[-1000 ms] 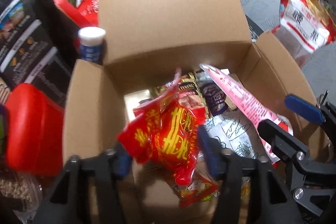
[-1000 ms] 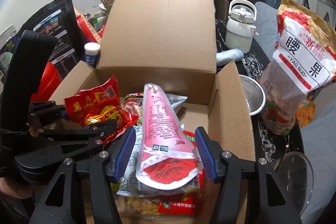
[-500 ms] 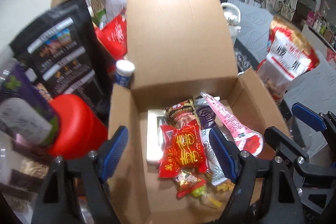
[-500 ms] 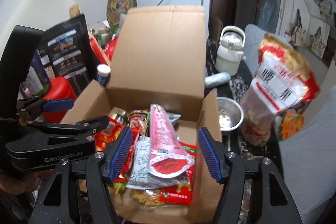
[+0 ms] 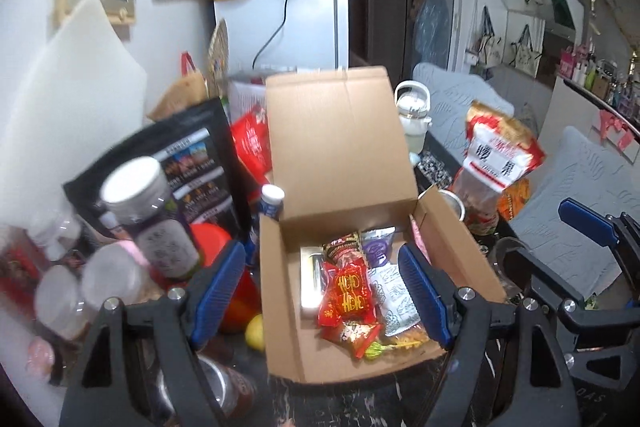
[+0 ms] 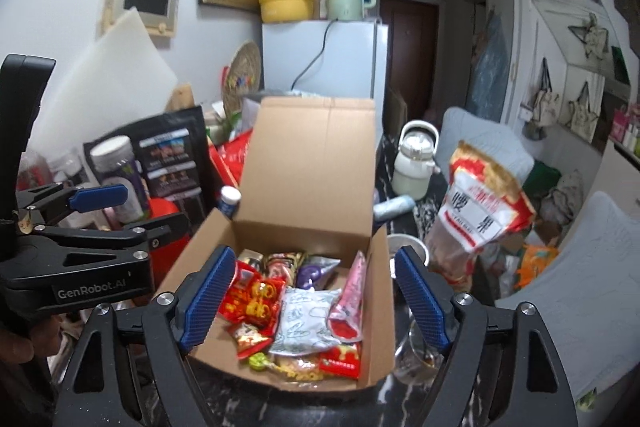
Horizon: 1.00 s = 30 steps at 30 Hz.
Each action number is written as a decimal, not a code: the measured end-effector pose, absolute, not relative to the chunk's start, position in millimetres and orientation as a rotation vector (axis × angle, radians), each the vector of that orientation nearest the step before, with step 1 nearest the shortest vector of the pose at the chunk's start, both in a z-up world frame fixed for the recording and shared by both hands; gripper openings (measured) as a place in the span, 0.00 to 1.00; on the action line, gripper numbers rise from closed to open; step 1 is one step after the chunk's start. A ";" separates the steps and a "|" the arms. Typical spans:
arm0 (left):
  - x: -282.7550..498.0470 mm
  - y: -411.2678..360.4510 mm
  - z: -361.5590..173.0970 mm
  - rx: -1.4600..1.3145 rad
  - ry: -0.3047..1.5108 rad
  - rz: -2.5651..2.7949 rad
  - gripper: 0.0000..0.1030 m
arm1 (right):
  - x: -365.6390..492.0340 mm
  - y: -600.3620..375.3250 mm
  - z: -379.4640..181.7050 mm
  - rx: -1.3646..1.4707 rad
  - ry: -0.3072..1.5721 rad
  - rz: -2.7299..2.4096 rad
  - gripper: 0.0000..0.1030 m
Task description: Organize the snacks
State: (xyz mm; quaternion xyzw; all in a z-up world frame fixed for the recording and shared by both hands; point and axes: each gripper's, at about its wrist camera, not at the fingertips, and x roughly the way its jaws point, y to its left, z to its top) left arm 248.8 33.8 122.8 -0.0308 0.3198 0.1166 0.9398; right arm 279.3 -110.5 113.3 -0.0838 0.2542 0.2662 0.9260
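We hold the left gripper (image 5: 322,287) and the right gripper (image 6: 310,297) above the open brown cardboard box (image 6: 380,267), both with jaws spread wide and empty; the right gripper's jaws have just been opening. The red-and-yellow snack packet (image 5: 350,293) and the pink pointed pouch (image 6: 350,301) lie inside the box among other wrapped snacks

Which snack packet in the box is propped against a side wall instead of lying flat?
The pink tapered packet with the red end: it leans up against the open cardboard box's right wall; the other packets lie flat.
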 end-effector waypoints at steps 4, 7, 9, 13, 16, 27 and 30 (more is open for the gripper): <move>224.9 25.7 138.8 -0.039 0.603 0.239 0.77 | 258.4 -118.8 125.8 -0.159 0.486 0.545 0.83; 208.0 19.6 147.3 -0.025 0.581 0.232 0.77 | 243.2 -126.6 134.1 -0.150 0.460 0.526 0.83; 196.6 16.6 151.9 -0.026 0.561 0.228 0.77 | 233.4 -132.5 138.9 -0.139 0.446 0.509 0.83; 174.4 10.8 157.9 -0.028 0.539 0.232 0.77 | 215.3 -142.6 146.0 -0.133 0.427 0.496 0.83; 160.2 5.9 158.1 -0.018 0.528 0.235 0.77 | 200.6 -148.9 148.0 -0.135 0.417 0.494 0.83; 120.1 -10.2 138.0 -0.028 0.569 0.196 0.77 | 161.3 -171.9 134.5 -0.100 0.431 0.461 0.83; 113.3 -14.5 131.5 -0.021 0.570 0.196 0.77 | 153.8 -177.5 126.9 -0.097 0.445 0.451 0.83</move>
